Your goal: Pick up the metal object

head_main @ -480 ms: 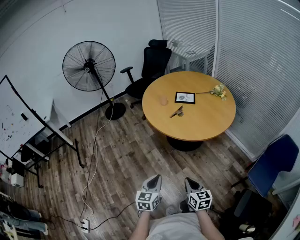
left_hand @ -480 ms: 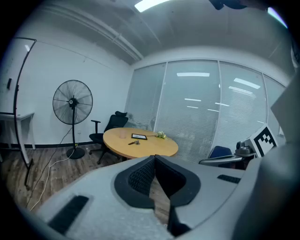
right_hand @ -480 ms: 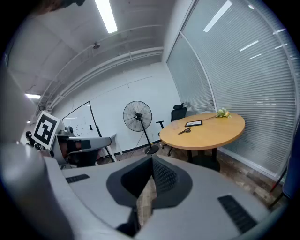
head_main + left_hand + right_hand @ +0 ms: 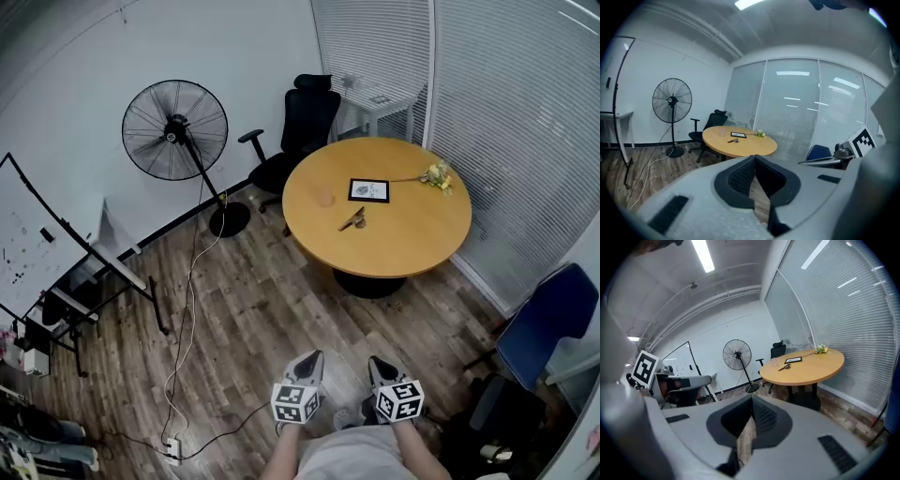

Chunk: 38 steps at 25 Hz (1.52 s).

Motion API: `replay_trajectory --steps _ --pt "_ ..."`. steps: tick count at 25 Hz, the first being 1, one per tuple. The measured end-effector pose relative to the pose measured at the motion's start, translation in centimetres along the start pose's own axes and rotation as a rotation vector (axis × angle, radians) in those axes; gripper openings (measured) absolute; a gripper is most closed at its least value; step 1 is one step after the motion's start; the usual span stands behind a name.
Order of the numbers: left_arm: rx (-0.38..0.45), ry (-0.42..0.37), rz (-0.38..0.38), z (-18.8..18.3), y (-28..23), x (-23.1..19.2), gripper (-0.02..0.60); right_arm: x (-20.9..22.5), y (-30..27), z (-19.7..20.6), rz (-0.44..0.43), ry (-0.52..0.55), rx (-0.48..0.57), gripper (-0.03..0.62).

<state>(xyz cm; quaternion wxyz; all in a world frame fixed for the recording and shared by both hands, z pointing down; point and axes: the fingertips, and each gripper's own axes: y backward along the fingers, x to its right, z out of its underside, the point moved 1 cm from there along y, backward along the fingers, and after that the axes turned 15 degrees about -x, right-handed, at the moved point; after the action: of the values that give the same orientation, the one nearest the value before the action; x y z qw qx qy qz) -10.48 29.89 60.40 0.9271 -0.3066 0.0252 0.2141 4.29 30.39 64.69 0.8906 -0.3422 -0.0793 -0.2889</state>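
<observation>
A small metal object lies near the middle of a round wooden table across the room; it shows tiny in the left gripper view and in the right gripper view. My left gripper and right gripper are held close to my body at the bottom of the head view, far from the table. Both have their jaws shut with nothing between them.
On the table also lie a framed picture, a small flower sprig and a pale cup. A standing fan, a black office chair, a whiteboard stand, a floor cable and a blue chair surround the wooden floor.
The head view has shifted slightly, so the table and fan sit a little higher and to the left. Both grippers stay in the same place and remain shut.
</observation>
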Motion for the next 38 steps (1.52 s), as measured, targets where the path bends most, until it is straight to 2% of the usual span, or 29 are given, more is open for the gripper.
replay_trajectory --steps 9,13,17,22,32,38 --pt "0.004 0.001 0.029 -0.4 -0.7 0.1 0.012 0.3 -0.2 0.4 -0.009 -0.018 -0.014 -0.002" --pt "0.018 0.008 0.045 -0.9 -0.8 0.1 0.019 0.0 -0.3 0.6 -0.017 -0.022 -0.023 0.035" --pt "0.000 0.021 0.050 -0.2 -1.4 0.4 0.100 0.2 -0.3 1.5 -0.025 -0.027 -0.043 0.079" --pt "-0.023 0.043 0.058 0.5 -2.6 -0.1 0.138 0.9 -1.2 2.0 -0.040 -0.043 -0.067 0.112" --pt "-0.035 0.076 0.039 -1.7 -6.5 -3.3 0.149 3.5 -6.1 -1.7 -0.062 -0.058 -0.093 0.114" --pt "-0.029 0.085 0.048 -6.0 -11.0 -5.9 0.149 5.7 -10.2 -6.6 -0.083 -0.047 -0.107 0.114"
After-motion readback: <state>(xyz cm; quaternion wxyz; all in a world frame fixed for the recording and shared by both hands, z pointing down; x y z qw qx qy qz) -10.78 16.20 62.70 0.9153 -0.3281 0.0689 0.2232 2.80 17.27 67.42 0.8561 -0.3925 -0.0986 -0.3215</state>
